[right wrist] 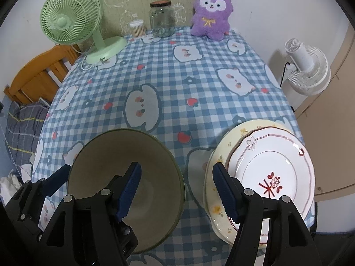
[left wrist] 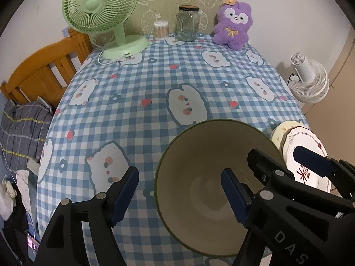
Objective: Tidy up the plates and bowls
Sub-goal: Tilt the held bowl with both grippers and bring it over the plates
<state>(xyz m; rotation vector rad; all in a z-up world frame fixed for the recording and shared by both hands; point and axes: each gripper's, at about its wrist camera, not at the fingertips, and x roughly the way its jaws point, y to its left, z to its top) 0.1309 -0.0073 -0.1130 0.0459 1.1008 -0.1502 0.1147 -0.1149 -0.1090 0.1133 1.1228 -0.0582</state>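
A beige bowl (left wrist: 213, 153) (right wrist: 124, 150) with a dark green rim stands on the checked tablecloth near the front edge. To its right, a white plate with a red pattern (right wrist: 273, 166) (left wrist: 304, 137) lies stacked on a cream floral plate (right wrist: 230, 139) (left wrist: 278, 133). My left gripper (left wrist: 178, 195) is open and straddles the bowl's left wall, one pad outside and one inside, neither pressing. My right gripper (right wrist: 177, 190) (left wrist: 279, 157) is open over the gap, with its left finger above the bowl and its right finger above the plates' left rim. It holds nothing.
Along the back of the table stand a green desk fan (left wrist: 99, 6), a tub of cotton swabs (left wrist: 160, 30), a glass jar (left wrist: 187, 23) and a purple plush toy (left wrist: 234, 25). A white fan (right wrist: 306, 66) stands beyond the right edge, a wooden bed frame (left wrist: 42, 71) on the left.
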